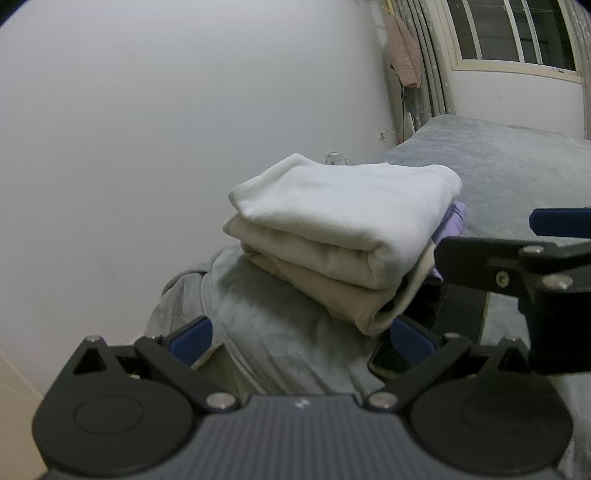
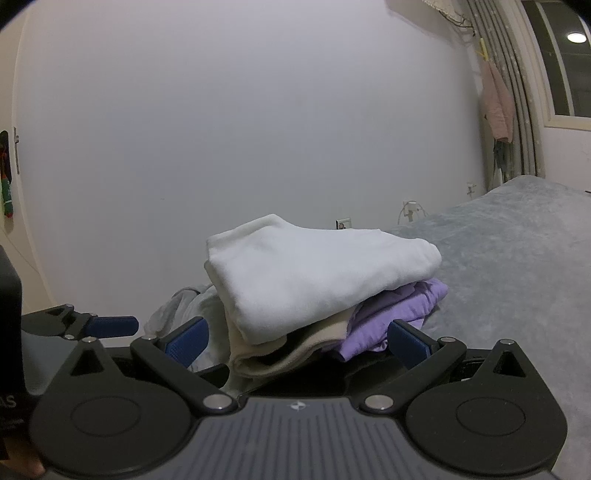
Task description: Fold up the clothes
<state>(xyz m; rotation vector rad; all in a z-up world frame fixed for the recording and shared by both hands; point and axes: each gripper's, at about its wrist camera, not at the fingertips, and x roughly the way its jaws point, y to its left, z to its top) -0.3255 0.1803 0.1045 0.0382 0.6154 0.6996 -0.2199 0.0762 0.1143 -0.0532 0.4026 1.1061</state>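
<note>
A stack of folded clothes lies on a grey bed cover (image 1: 517, 177). A white garment (image 1: 332, 214) tops it, with cream and beige layers (image 1: 351, 299) below and a purple garment (image 2: 399, 314) sticking out on the right. My left gripper (image 1: 300, 339) is open, its blue pads low on either side of the stack's near corner, over rumpled grey fabric (image 1: 266, 332). My right gripper (image 2: 297, 341) is also open, with the front of the stack (image 2: 314, 273) just beyond its pads. Each gripper shows in the other's view: the right gripper (image 1: 517, 258) and the left gripper (image 2: 92, 326).
A bare white wall (image 2: 240, 129) rises close behind the stack, with sockets and cables (image 2: 410, 210) low on it. Curtains (image 1: 424, 55), a hanging pink cloth (image 1: 404, 51) and a window (image 1: 517, 33) are at the far right. A dark flat object (image 1: 388, 360) lies near the left gripper's right pad.
</note>
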